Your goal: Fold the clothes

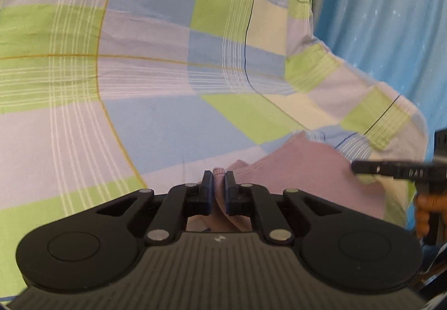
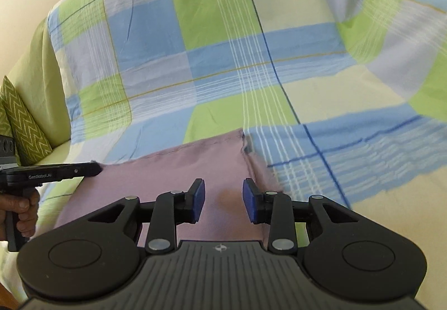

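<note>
Zigzag-patterned green cushion (image 2: 23, 125): at the far left, propped against a plain green backrest (image 2: 36, 67).

Left hand (image 2: 21, 210): wrapped around the handle of the left gripper (image 1: 218, 180). Jaws pressed together, clamping a bunched fold of the pink garment's edge between the blue pads.

Pink garment (image 2: 178, 170): lies flat on the checked sheet (image 2: 218, 39), in the near middle, directly beneath both grippers; one corner with a dark stitched seam points away toward the sheet's centre.

Checked sheet: blue, green, cream and lilac squares with thin white, yellow and navy lines; covers the whole working surface and drapes over its edges.

Right gripper (image 2: 223, 202): jaws spread wide, nothing between the blue pads, hanging just above the pink cloth near its right edge.

Blue curtain (image 1: 385, 16): hanging folds at the far right, behind the sheet's edge.
</note>
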`<state>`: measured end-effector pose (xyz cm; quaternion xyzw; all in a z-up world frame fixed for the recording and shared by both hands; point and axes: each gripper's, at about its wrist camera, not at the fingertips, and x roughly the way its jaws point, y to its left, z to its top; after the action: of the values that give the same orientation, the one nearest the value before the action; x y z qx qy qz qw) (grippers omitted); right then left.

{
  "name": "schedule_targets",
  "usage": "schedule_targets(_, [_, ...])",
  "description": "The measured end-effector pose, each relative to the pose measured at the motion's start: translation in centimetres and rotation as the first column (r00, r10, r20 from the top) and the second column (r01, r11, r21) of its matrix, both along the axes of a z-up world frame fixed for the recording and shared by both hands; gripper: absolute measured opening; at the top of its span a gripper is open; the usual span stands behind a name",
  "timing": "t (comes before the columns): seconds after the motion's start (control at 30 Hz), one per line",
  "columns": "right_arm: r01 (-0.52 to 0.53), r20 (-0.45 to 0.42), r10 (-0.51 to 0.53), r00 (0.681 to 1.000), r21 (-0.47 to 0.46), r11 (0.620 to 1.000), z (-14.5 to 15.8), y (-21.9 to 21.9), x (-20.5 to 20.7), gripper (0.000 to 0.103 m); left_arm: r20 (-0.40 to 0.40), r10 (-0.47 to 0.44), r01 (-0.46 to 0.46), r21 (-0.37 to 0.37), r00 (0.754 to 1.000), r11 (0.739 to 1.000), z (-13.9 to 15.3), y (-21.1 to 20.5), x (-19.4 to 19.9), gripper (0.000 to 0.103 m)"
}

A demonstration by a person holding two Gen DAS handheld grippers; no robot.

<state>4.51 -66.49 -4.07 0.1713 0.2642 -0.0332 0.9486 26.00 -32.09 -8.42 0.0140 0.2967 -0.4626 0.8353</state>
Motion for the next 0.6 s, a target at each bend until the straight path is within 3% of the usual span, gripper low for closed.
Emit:
schedule_targets(0.2, [-0.019, -0.024, 0.018, 1.0, -0.049, 0.999, -0.4, -0.1, 2.2, 0.034, 0.053, -0.016, 0.013, 0.044, 0.998, 0.999, -0.5, -0.7, 0.2, 0.007])
schedule_targets(0.23, [-0.03, -0.042, 0.027, 0.999, -0.069, 0.997, -0.6, 0.0, 2.7, 0.031, 0.053, -0.015, 0.013, 0.048, 0.998, 0.999, -0.5, -0.8, 0.4, 0.007])
schedule_targets(0.3, [-0.025, -0.077, 0.015, 0.997, -0.136, 0.99, -1.1, 0.2, 3.2, 0.013, 0.054, -0.005, 0.002, 0.057, 0.999, 0.998, -0.5, -0.9, 0.8, 0.011])
schedule_targets(0.33, [-0.005, -0.081, -0.009, 0.997, -0.163, 0.987, -1.3, 0.0, 3.2, 0.011, 0.053, 0.004, -0.007, 0.059, 0.999, 0.998, -0.5, -0.8, 1.0, 0.013])
schedule_targets(0.47, [0.12, -0.091, -0.143, 0.986, -0.219, 0.968, -1.6, -1.4, 2.3, 0.014, 0.057, 0.041, -0.045, 0.066, 0.998, 0.997, -0.2, -0.2, 1.4, 0.021])
schedule_targets(0.6, [0.118, -0.046, -0.13, 0.991, -0.194, 0.974, -0.6, -1.2, -0.4, 0.015, 0.119, 0.058, -0.068, 0.087, 0.991, 0.994, 1.3, 0.6, -0.2, 0.018])
